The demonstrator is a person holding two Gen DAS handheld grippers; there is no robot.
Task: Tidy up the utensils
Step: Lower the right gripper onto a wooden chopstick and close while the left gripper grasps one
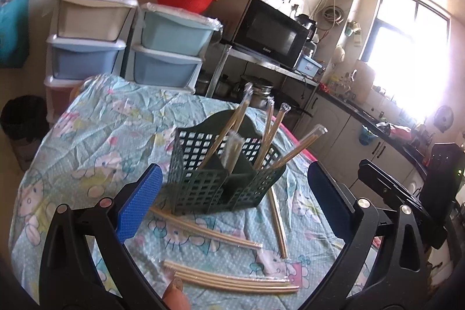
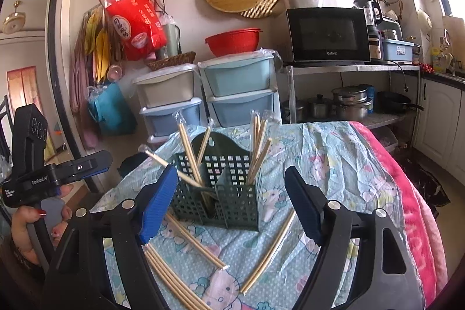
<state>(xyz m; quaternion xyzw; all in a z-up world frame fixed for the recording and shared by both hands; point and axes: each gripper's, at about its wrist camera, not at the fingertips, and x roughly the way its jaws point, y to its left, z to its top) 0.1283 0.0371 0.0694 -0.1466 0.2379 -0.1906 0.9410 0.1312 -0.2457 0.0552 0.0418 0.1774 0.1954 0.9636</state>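
A dark green lattice utensil holder [image 1: 203,188] [image 2: 238,193] stands on the cartoon-print tablecloth, with several plastic-wrapped chopstick pairs [image 1: 229,124] [image 2: 257,153] upright in its compartments. More wrapped chopsticks lie loose in front of it: one pair [image 1: 209,231], another pair [image 1: 277,222] and a small bundle [image 1: 232,281]. In the right wrist view the same loose ones show as a single pair [image 2: 270,249] and a bundle [image 2: 171,278]. My left gripper [image 1: 235,173] hovers open, short of the holder and above the loose chopsticks. My right gripper [image 2: 231,179] is open too, with nothing between its pads.
The table drops off at its far edge toward stacked plastic drawers [image 1: 87,48] and a microwave [image 2: 328,34] on a metal shelf. A black bin [image 1: 23,118] stands at the left. A pink blanket [image 2: 407,208] covers the table's right side. A hand [image 2: 29,222] grips the left tool.
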